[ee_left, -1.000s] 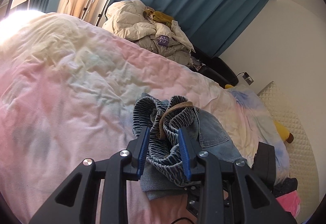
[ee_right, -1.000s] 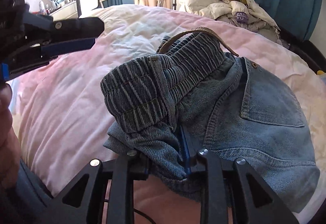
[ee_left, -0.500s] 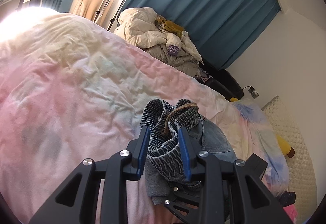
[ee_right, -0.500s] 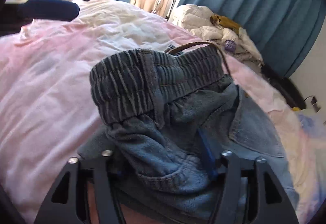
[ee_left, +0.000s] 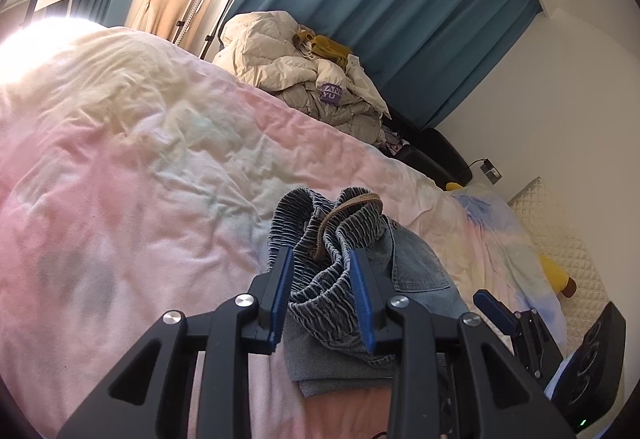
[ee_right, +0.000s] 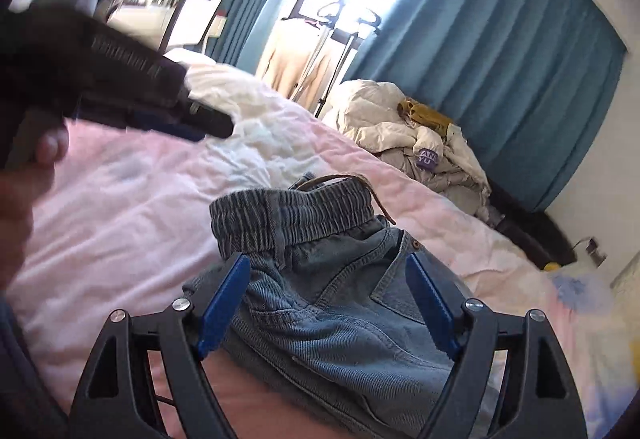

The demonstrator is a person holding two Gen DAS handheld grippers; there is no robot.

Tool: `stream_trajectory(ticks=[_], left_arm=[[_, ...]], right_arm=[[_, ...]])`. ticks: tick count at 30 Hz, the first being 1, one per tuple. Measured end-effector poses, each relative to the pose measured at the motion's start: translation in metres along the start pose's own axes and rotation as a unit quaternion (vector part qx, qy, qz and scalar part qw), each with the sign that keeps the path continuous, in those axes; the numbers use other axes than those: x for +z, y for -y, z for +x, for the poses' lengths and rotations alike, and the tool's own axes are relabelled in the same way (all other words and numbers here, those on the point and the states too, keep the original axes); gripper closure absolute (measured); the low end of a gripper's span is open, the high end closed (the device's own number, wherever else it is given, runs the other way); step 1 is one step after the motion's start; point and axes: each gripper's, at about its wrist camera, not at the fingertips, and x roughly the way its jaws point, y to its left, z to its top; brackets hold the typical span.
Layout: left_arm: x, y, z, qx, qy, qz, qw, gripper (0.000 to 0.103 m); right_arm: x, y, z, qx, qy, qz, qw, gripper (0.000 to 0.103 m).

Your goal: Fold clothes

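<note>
- Denim shorts (ee_right: 320, 303) bunched on the pink bed (ee_left: 120, 167), near edge.
- Left gripper (ee_left: 322, 295) jaws pinching the elastic waistband (ee_left: 320, 239).
- Right gripper (ee_right: 328, 303) jaws spread wide, pressing nothing.
- Soft, floppy, probably fairly heavy; best gripped at waistband corners.

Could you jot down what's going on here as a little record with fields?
Place: bed with a pink pastel duvet
Garment: denim shorts with an elastic waistband, lying on the duvet
Left gripper: shut on the bunched waistband
Right gripper: jaws wide apart, not gripping, shorts lying between them
Background: pile of cream jackets, teal curtains
</note>
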Motion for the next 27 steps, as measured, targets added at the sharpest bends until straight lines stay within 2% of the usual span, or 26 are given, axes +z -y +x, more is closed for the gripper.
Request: stream_trajectory(ticks=[3,6,9,14,16,19,22,27], left_arm=[[-0.001,0.001,0.004,-0.012,-0.004,0.003,0.9999,0.073],[-0.002,0.003,0.011,-0.018,-0.013,0.011,0.9997,0.073],[-0.006,0.01,0.023,-0.019,-0.031,0.035,0.9987,0.073],[-0.013,0.021,0.05,-0.004,-0.056,0.076,0.9955,0.073],[-0.015,0.023,0.058,0.011,-0.06,0.091,0.994,0.073],[-0.015,0.018,0.064,0.015,-0.064,0.089,0.9939,0.073],[-0.011,0.012,0.067,0.011,-0.076,0.078,0.994,0.073],[-0.01,0.012,0.068,0.008,-0.082,0.088,0.9927,0.073]], right_arm=[[0.013,0.039,0.01,0.045,0.001,0.097,0.994,0.025],[0.029,0.083,0.042,0.089,-0.023,0.208,0.974,0.026],[0.042,0.102,0.081,0.13,-0.059,0.253,0.957,0.037],[0.054,0.111,0.138,0.167,-0.085,0.287,0.939,0.039],[0.053,0.107,0.155,0.173,-0.097,0.285,0.938,0.047],[0.045,0.098,0.167,0.179,-0.114,0.267,0.94,0.049],[0.042,0.09,0.17,0.168,-0.127,0.232,0.95,0.05],[0.041,0.09,0.157,0.161,-0.132,0.21,0.955,0.05]])
